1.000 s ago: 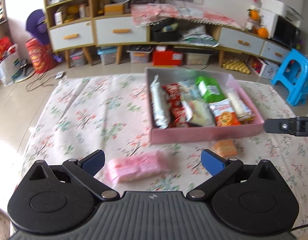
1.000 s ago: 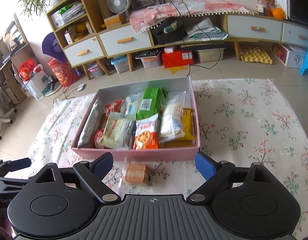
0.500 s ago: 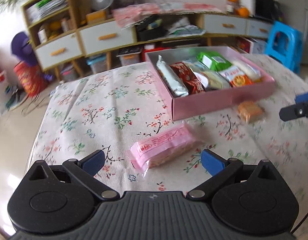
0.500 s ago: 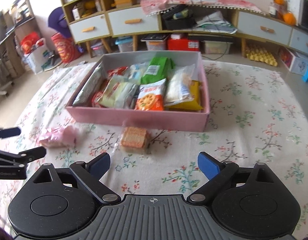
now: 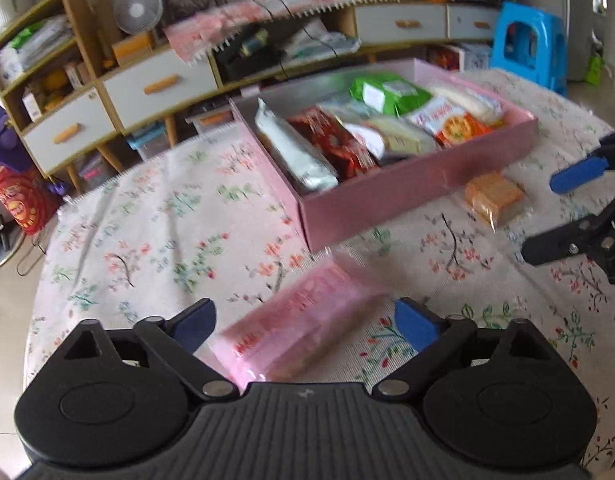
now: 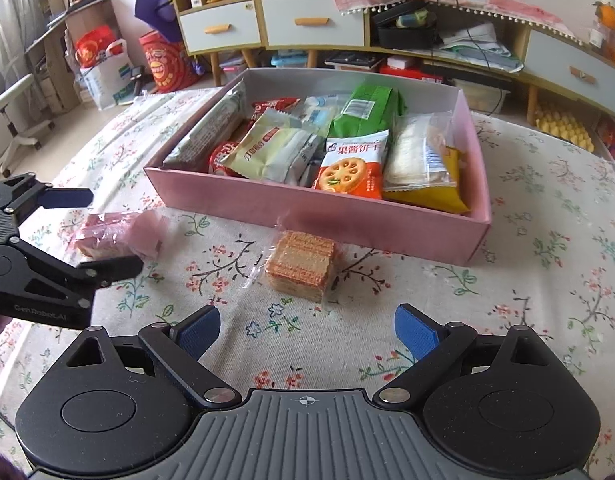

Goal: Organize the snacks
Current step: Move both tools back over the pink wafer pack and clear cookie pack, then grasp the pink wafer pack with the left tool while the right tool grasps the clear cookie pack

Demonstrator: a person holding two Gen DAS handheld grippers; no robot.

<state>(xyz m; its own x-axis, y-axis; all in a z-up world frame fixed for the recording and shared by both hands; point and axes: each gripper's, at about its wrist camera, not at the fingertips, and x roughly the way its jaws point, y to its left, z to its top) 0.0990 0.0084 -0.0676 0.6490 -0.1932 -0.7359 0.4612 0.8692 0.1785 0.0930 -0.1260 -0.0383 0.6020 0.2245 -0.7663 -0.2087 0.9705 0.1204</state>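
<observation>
A pink snack packet [image 5: 295, 332] lies on the floral cloth between the fingers of my left gripper [image 5: 305, 322]. Its jaws are closing, and the pads stand apart from the wrapper. The right wrist view shows the same packet [image 6: 119, 234] with the left gripper [image 6: 89, 234] around it. A clear-wrapped wafer pack [image 6: 301, 264] sits just ahead of my right gripper [image 6: 307, 330], which is open and empty. Behind both stands the pink box [image 6: 307, 208], full of several snack packs. The left wrist view also shows the box [image 5: 387, 200], the wafer pack [image 5: 493, 198] and the right gripper [image 5: 567, 208].
The floral tablecloth [image 6: 547, 280] covers the low table. A long cabinet with drawers [image 6: 311, 22] runs along the far wall. A blue stool [image 5: 527, 40] stands at the right, a white chair [image 6: 15, 112] at the left, and red bags [image 6: 163, 64] on the floor.
Both grippers have sunk toward the table and rolled. The pink packet now lies between the left fingers, whose gap has narrowed a little. The wafer pack is closer to the right gripper.
</observation>
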